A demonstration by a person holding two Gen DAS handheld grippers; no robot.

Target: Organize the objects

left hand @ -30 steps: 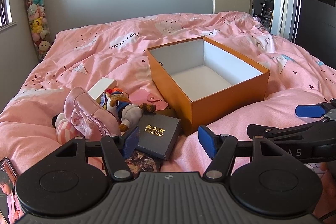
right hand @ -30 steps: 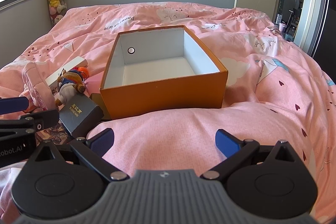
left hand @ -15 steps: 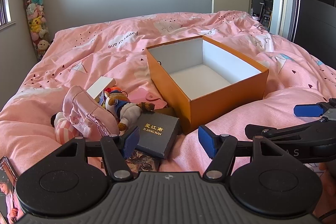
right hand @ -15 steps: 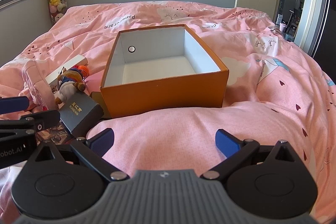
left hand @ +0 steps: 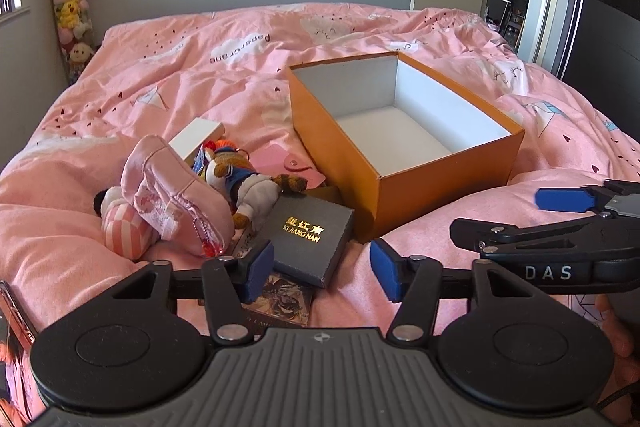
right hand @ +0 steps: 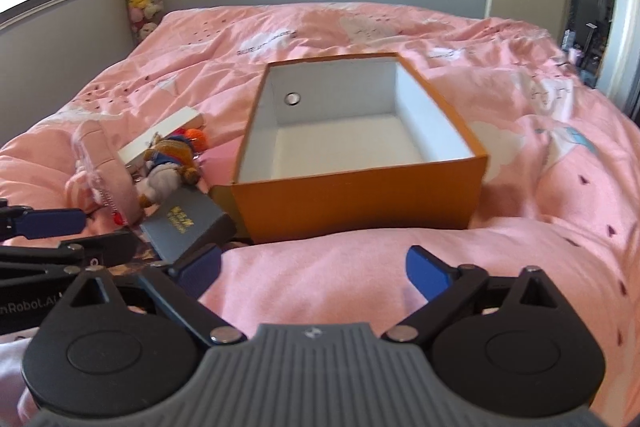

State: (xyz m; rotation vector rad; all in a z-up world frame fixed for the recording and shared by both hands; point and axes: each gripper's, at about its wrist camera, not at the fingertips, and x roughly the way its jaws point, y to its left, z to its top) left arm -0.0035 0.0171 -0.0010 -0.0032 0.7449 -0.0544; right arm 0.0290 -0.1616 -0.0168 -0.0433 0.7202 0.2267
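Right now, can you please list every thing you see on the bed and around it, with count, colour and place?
box: 1, orange outside, white inside, open and empty, mid-bed
case: 1, dark grey, gold letters, at the box's near-left corner
plush: 1, brown and white, left of the box
pouch: 1, pink, left of the plush
carton: 1, white, behind the plush
wallet: 1, pink, between plush and box
toy rack: 1, mixed colours, far-left corner
duvet: 1, pink
left gripper: 1, black, blue pads, open
right gripper: 1, the same, open

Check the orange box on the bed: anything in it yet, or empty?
Empty. Both wrist views look into the orange box and show only bare white floor and walls; its near inside corner is hidden.
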